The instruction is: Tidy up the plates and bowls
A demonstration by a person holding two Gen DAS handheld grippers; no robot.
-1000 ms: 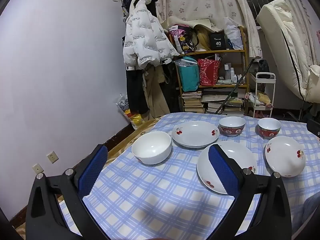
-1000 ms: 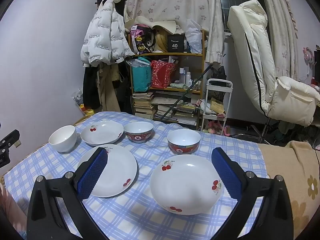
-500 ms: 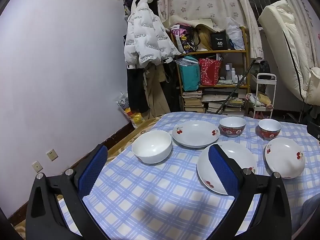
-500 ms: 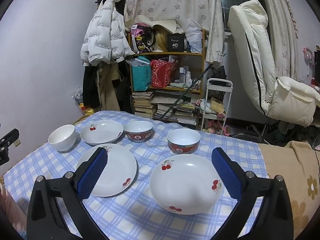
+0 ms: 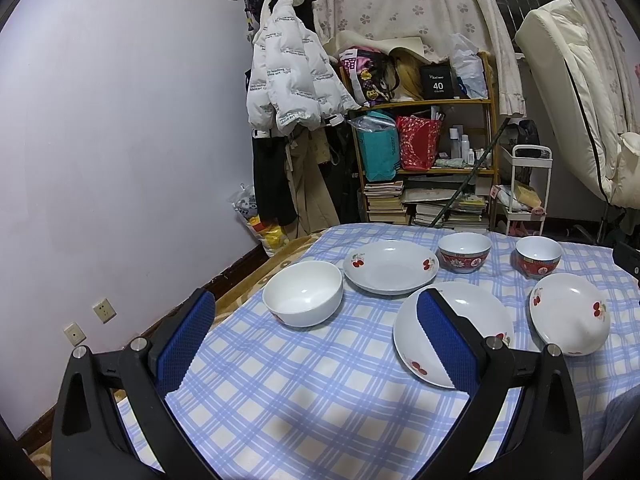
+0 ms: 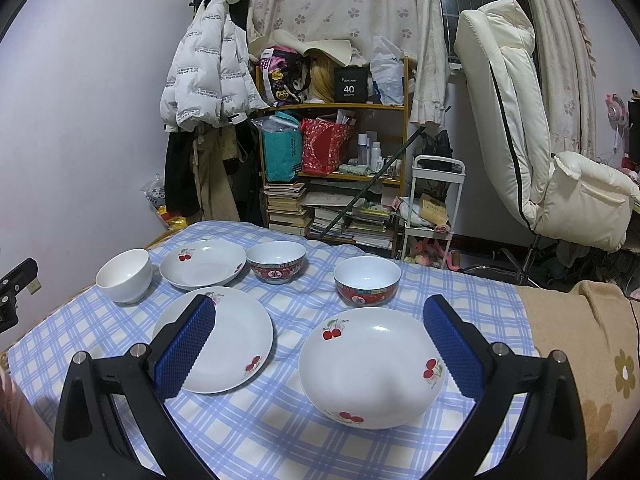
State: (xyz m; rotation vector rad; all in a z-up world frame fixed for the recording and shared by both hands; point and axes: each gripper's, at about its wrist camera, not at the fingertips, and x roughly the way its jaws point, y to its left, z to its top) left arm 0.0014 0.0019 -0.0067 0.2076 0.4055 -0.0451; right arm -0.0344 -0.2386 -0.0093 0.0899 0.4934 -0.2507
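Desk with blue check cloth. Six pieces of crockery out, all single, none stacked.

Plates, three, cherry print: near plate between the fingers of the right tongs; mid plate to its left, partly behind the left pad; far plate at the back.

Bowls, three: white bowl far left, just beside the far plate; blue-rimmed bowl back centre; red bowl behind the near plate. Both patterned bowls carry a character on a red band, too small to read.

Right tongs spread wide, empty, above the desk. Left tongs likewise wide and empty, aimed toward the white bowl, with the mid plate behind the right pad.

Progress, as judged: nothing sorted yet. Likely left to do: nest the three plates, nest the bowls. No piece is touching either pair of tongs.

Writing: black box on the shelf reads "40", with a smaller line below, possibly "COLORS". White jacket has rows of printed text, not legible.
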